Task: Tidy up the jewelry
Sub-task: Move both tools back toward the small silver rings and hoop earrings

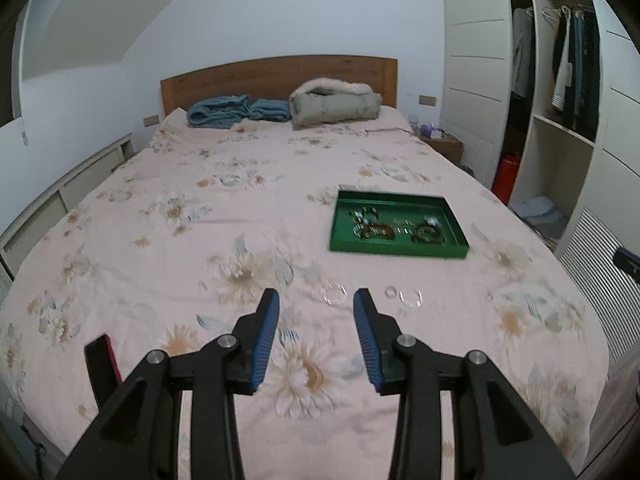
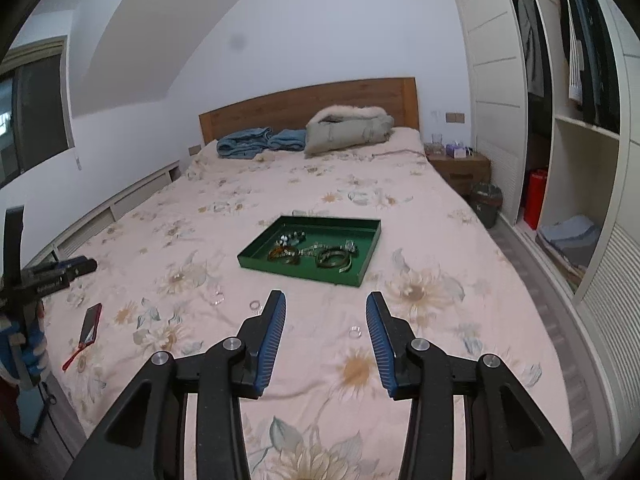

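A green tray (image 1: 396, 250) (image 2: 298, 272) lies on the flowered bedspread and holds several pieces of jewelry, among them an amber bracelet (image 2: 285, 255) and a dark green bangle (image 2: 332, 258). Loose on the sheet in front of the tray lie a clear bangle (image 1: 335, 294) (image 2: 216, 300), a small ring (image 1: 390, 291) (image 2: 255, 305), and another clear bangle (image 1: 411, 297). A further ring (image 2: 355, 332) lies on the sheet between my right gripper's fingers. My left gripper (image 1: 317, 294) hovers above the bed, open, nothing in it. My right gripper (image 2: 326, 295) is also open and empty.
A red flat object (image 2: 90, 322) (image 1: 105, 360) lies near the bed's left edge. Folded blue cloth (image 1: 236, 110) and a grey fur-trimmed jacket (image 1: 336, 106) sit by the headboard. A nightstand (image 2: 460, 168), a bin (image 2: 486, 200) and an open wardrobe (image 2: 580, 140) stand at the right.
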`<state>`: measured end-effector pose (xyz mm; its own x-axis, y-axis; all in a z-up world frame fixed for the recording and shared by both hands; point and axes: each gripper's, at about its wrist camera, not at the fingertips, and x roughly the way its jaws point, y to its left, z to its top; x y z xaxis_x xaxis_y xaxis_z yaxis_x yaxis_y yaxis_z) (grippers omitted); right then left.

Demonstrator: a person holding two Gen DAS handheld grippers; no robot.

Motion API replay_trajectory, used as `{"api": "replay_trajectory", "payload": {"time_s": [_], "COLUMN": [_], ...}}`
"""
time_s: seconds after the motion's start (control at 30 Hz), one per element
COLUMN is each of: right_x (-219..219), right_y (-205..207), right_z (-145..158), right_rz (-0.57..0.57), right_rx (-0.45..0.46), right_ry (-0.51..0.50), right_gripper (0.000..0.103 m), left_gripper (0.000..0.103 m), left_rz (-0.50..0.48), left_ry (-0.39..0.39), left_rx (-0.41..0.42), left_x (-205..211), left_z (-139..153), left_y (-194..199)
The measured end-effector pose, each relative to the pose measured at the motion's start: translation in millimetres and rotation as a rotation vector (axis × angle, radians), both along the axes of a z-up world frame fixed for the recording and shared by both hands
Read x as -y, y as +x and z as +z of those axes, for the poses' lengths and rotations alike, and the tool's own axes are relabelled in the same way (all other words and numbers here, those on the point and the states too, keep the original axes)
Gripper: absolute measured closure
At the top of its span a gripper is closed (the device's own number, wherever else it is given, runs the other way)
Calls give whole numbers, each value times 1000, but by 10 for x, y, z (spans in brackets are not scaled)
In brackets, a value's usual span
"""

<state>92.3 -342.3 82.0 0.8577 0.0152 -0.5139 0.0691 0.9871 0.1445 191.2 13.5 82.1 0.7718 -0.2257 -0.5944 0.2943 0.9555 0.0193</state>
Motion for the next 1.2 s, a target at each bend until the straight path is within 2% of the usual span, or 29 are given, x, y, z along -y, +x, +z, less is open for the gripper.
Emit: {"api": "replay_trajectory", "payload": {"time_s": [0.17,0.3,0.43,0.5,0.63,0.97,1.2], "right_x": [11,28,73,89,135,200,326], "right_y": [109,309,573,738,1053,1611,1752], "right_z": [-312,-627,-949,-1127,-1442,-1935,-2130], "right_rz": [9,23,52,72,114,158,147], "right_rx": [-45,-92,-136,-161,-204,-275,-316], "right_ry": [4,4,23,29,30,-15,16], "right_gripper": [61,61,58,55,54,54,56], "left_gripper": [66,66,66,66,66,65,52], "left_rz": [-71,-136,-185,-203,-225,-200,-190], "left_ry": [-6,-30,-82,-104,-135,-157,-128], "left_rx": [-59,-150,-236,-263,-315,-387,-377], "left_x": [143,377,686,831,1159,1626,1843], "left_z": [-426,-842,-1217,-1349,-1597,-1964,-2039], "left_y": [-36,117,379,506,821,1411,1566]}}
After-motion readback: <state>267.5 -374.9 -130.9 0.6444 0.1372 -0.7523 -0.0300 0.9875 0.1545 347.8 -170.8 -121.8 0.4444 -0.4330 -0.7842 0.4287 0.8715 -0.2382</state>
